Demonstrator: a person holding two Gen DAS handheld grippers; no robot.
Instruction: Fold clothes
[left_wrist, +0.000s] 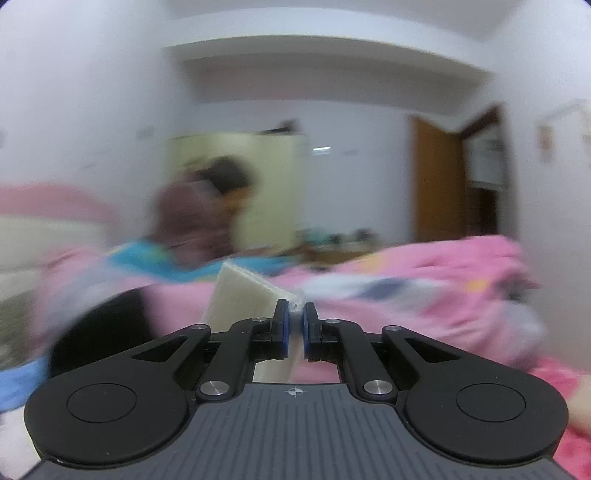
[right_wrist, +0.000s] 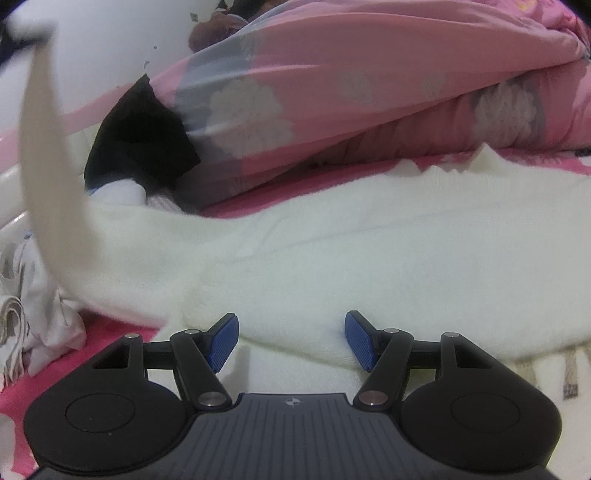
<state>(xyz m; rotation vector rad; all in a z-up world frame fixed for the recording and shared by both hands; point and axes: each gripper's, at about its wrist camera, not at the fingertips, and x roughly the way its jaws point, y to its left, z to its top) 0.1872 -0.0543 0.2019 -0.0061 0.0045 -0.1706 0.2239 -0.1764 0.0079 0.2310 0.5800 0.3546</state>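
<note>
A cream knitted sweater (right_wrist: 369, 251) lies spread across the pink bed. One of its sleeves (right_wrist: 48, 177) is lifted up at the far left of the right wrist view. My left gripper (left_wrist: 294, 319) is shut on the end of that cream sleeve (left_wrist: 247, 299), holding it in the air above the bed; this view is blurred. My right gripper (right_wrist: 291, 338) is open and empty, low over the sweater's near edge, with a blue pad on each side.
A pink flowered quilt (right_wrist: 351, 85) is heaped behind the sweater. A black garment (right_wrist: 140, 136) lies under its left end. Crumpled white printed cloth (right_wrist: 33, 314) lies at the left. A person (left_wrist: 207, 210), a pale cupboard (left_wrist: 273, 184) and a brown door (left_wrist: 439, 184) stand beyond the bed.
</note>
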